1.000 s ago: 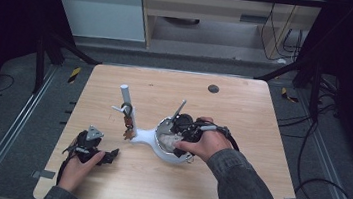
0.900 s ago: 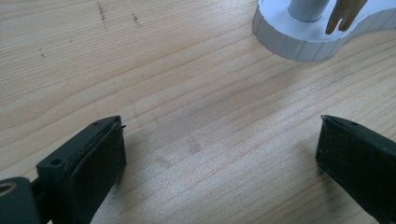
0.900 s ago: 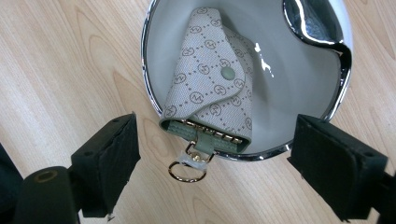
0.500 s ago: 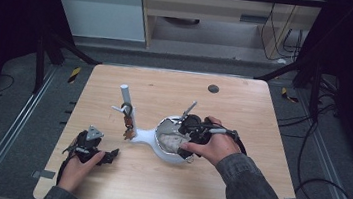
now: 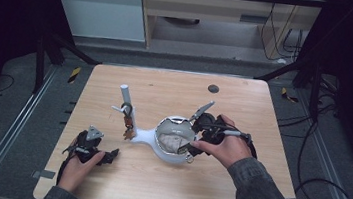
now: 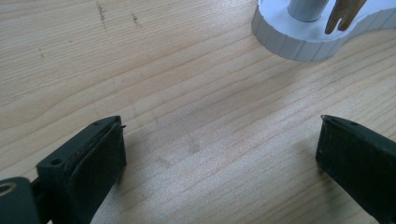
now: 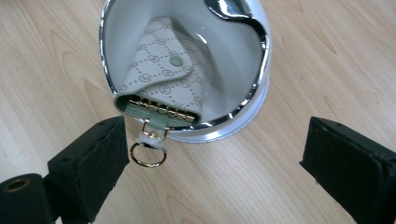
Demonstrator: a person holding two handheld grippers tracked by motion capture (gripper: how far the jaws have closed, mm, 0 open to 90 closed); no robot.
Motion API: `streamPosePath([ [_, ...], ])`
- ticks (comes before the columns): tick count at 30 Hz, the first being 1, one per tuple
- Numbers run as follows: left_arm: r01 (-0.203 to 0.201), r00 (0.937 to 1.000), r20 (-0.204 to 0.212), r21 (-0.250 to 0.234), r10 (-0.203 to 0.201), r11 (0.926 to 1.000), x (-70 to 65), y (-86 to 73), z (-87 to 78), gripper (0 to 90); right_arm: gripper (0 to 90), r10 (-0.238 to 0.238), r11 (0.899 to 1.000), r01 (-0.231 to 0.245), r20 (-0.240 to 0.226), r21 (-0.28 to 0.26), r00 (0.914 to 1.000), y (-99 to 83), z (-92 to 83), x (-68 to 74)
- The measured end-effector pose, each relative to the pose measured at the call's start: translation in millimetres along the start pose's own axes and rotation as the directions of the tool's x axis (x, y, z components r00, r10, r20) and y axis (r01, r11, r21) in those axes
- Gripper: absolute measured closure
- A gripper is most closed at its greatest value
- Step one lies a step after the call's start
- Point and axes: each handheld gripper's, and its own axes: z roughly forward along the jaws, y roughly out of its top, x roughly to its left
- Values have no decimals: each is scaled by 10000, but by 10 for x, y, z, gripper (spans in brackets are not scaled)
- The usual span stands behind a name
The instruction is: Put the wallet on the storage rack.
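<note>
Your right gripper hovered with fingers wide, nearest the key pouch. It lay in the white dish, ring end toward you. Left gripper rested wide on the desk.

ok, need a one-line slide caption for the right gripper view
Open right gripper above a patterned key pouch lying in a chrome-rimmed white dish, its key ring hanging over the rim.
</note>
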Motion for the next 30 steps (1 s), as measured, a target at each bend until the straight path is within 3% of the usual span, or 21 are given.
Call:
streamPosePath([
  [17, -7, 10000, 14, 3, 7, 10000, -2, -1, -1, 7, 53, 791, 9914, -737, 461, -1080, 9958, -358, -119, -228],
  [23, -10, 10000, 16, 7, 10, 10000, -2, -1, -1, 7, 50, 1339, 9785, -1253, 422, -1636, 9901, -560, -128, -288],
  [30, -25, 10000, 24, 17, 25, 10000, -3, 0, 0, 4, 48, 1615, 9694, -1498, 458, -1944, 9858, -779, -107, -337],
])
